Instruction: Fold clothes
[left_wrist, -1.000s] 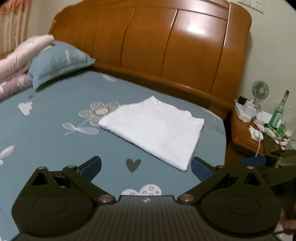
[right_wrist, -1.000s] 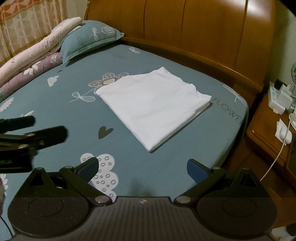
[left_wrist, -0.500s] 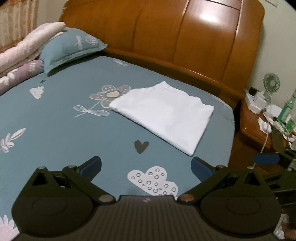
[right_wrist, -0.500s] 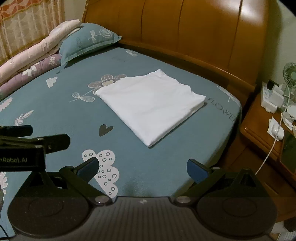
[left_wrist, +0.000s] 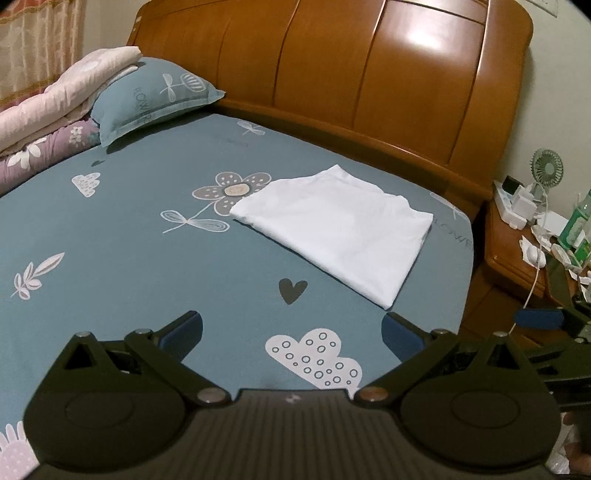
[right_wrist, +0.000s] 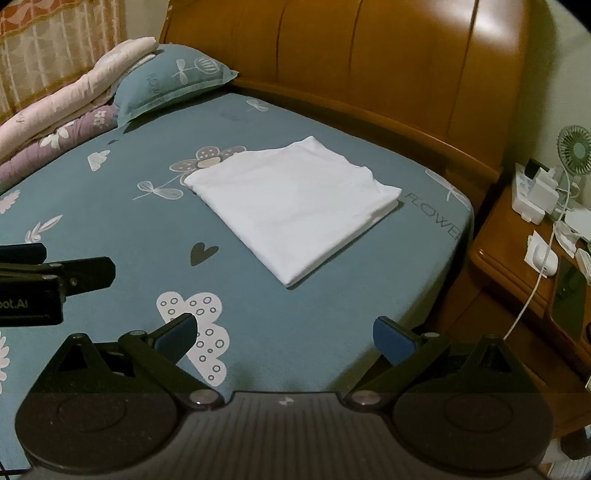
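The bed (left_wrist: 110, 258) now fills more of both views: the two tools have drawn back from the folded white garment (left_wrist: 336, 229), which lies flat ahead, well apart. Likely this fold is finished. Left hand-held gripper (left_wrist: 291, 332) and right hand-held gripper (right_wrist: 284, 332) gape empty. The sheet reads "FLOWER" (right_wrist: 434, 218).

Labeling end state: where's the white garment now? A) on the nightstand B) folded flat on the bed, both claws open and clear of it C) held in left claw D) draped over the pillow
B: the garment lies folded flat on the bed, with the left claw and right claw open, short of it.
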